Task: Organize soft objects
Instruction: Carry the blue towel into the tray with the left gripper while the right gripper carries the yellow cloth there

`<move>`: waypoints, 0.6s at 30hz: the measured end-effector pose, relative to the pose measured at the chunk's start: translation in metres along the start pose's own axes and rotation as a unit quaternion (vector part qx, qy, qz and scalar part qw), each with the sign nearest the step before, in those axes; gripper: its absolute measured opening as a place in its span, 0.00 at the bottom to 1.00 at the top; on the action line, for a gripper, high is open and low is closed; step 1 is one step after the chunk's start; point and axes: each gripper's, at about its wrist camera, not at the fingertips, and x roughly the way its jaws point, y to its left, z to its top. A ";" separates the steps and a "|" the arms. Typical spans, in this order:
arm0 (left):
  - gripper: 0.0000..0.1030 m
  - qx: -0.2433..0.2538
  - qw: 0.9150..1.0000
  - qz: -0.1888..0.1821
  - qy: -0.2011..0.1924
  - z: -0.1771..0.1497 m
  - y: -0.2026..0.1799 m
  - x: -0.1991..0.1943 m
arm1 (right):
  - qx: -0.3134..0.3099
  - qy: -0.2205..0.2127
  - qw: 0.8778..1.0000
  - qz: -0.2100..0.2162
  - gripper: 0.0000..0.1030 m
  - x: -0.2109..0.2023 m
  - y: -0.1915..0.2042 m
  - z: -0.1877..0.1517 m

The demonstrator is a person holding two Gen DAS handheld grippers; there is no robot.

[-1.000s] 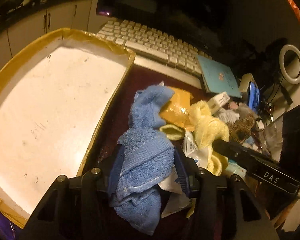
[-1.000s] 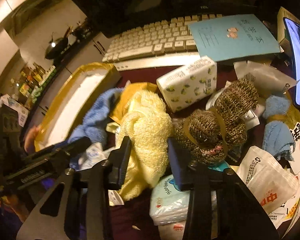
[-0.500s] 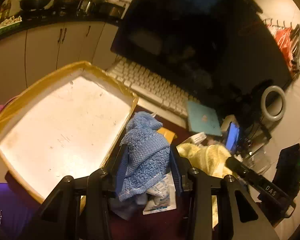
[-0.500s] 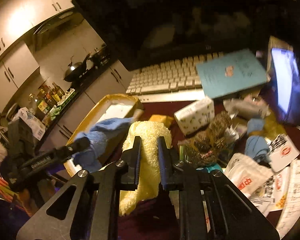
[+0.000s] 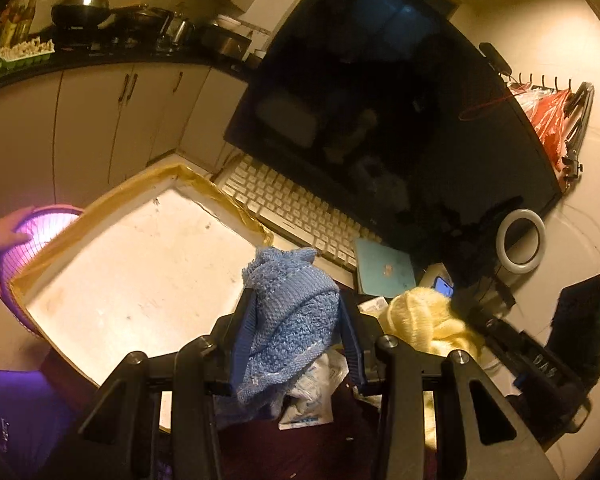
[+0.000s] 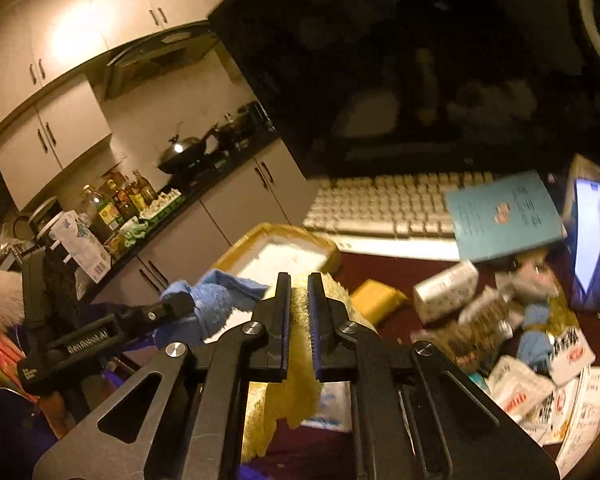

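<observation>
My left gripper [image 5: 298, 316] is shut on a blue towel [image 5: 290, 320] and holds it in the air, just right of a white tray with a yellow rim [image 5: 140, 264]. My right gripper [image 6: 299, 312] is shut on a yellow towel [image 6: 300, 392], lifted above the dark red table. The yellow towel [image 5: 432, 320] shows to the right in the left wrist view. The blue towel [image 6: 216, 304] and the left gripper show at the left in the right wrist view, beside the tray [image 6: 284, 256]. A brown knitted item [image 6: 476, 332] and a small blue cloth [image 6: 534, 340] lie on the table at right.
A white keyboard [image 5: 296, 212] and a dark monitor [image 5: 380, 120] stand behind the tray. A teal notebook [image 6: 504, 216], a phone [image 6: 592, 240], a tissue pack [image 6: 446, 290] and several packets [image 6: 516, 392] clutter the right side. A pink basket [image 5: 40, 232] sits left of the tray.
Both grippers have risen from the table with their towels. The right gripper closed on the yellow towel and lifted it. The left gripper carried the blue towel up, next to the tray.
</observation>
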 end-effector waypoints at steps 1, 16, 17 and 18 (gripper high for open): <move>0.38 0.000 1.000 -0.002 -0.001 0.001 0.001 0.000 | -0.002 -0.002 1.000 0.002 0.07 0.000 0.002 0.002; 0.39 -0.015 0.998 0.024 -0.059 0.046 0.043 -0.034 | -0.027 -0.012 0.998 0.059 0.06 0.048 0.057 0.049; 0.39 -0.013 0.998 0.032 -0.059 0.048 0.049 -0.032 | -0.028 -0.007 0.998 0.058 0.06 0.059 0.062 0.047; 0.39 -0.012 0.998 0.041 -0.054 0.049 0.055 -0.027 | -0.027 0.001 0.998 0.056 0.06 0.073 0.068 0.042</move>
